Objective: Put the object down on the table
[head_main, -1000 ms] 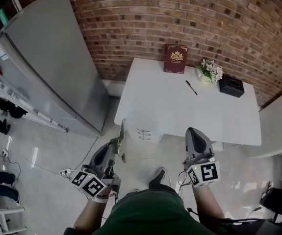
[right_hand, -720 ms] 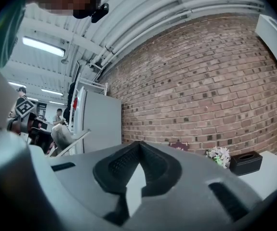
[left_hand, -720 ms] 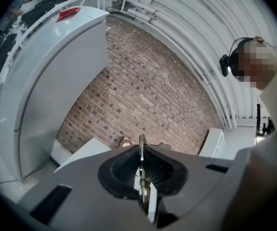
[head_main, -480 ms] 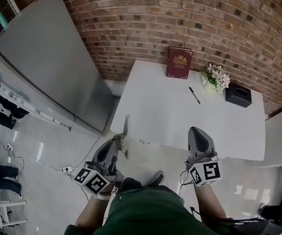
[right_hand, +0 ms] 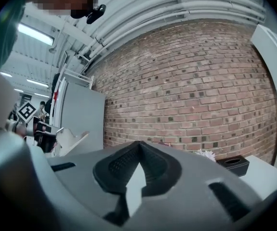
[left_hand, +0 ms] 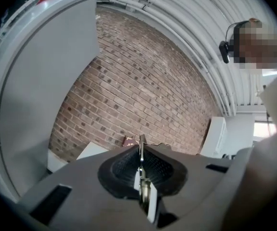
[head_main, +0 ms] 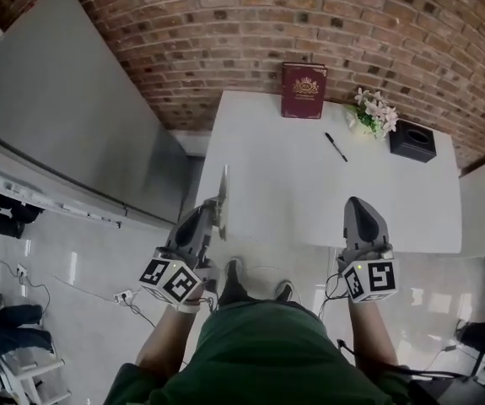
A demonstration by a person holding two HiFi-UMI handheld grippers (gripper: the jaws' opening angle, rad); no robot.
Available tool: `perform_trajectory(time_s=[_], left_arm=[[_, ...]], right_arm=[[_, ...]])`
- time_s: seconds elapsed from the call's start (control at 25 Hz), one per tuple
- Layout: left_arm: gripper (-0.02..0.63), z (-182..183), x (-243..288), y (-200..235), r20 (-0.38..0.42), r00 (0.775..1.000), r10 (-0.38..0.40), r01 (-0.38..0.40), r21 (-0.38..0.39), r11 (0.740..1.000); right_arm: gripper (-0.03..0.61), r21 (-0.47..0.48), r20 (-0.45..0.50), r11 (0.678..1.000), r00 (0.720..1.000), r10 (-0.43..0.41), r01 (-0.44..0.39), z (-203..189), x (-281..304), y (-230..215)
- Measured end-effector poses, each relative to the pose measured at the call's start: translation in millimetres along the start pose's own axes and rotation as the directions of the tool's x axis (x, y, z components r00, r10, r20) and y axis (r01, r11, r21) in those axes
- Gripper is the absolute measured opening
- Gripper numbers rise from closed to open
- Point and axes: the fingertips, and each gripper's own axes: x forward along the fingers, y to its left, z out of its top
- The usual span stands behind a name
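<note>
Strip of thin grey metal, probably stiff, light and slippery and best pinched across its flat faces, stands clamped in the left gripper at the white counter's lower-left corner, while the right gripper is closed, empty.

Bottom centre: right gripper, jaws meeting at the tips, nothing gripped (just a pale wedge between them lower down). Behind, across middle and right: brick wall. Centre left: tall grey panel. Lower right: white flowers beside a black box, both on a white worktop. Along the top: pale ceiling pipes.
</note>
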Motion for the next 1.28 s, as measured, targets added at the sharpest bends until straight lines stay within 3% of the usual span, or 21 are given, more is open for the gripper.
perform_trajectory(time_s=[0.24,0.56,0.92,1.12,1.28], left_arm=[[0.017,0,53,51,-0.063,0.995,-0.075,0.085,0.165,0.983],[0.017,-27,119,88,-0.206,0.963,-0.172,0.229,0.29,0.929],[0.017,-78,191,104,-0.363,0.903,-0.23,0.389,0.465,0.795],[0.017,-103,226,113,-0.413,0.887,-0.207,0.42,0.534,0.733],[0.017,-125,246,117,-0.459,0.87,-0.179,0.453,0.603,0.657]], right_arm=[[0.003,-0.073,-0.014,0.988,0.99,-0.138,0.136,12,16,7],[0.003,-0.144,-0.039,0.95,0.958,-0.284,0.276,13,25,25],[0.003,-0.154,-0.08,0.901,0.904,-0.42,0.405,4,9,30],[0.003,-0.103,-0.085,0.88,0.877,-0.473,0.464,1,-5,24],[0.003,-0.117,-0.113,0.857,0.851,-0.513,0.501,-4,-17,22]])
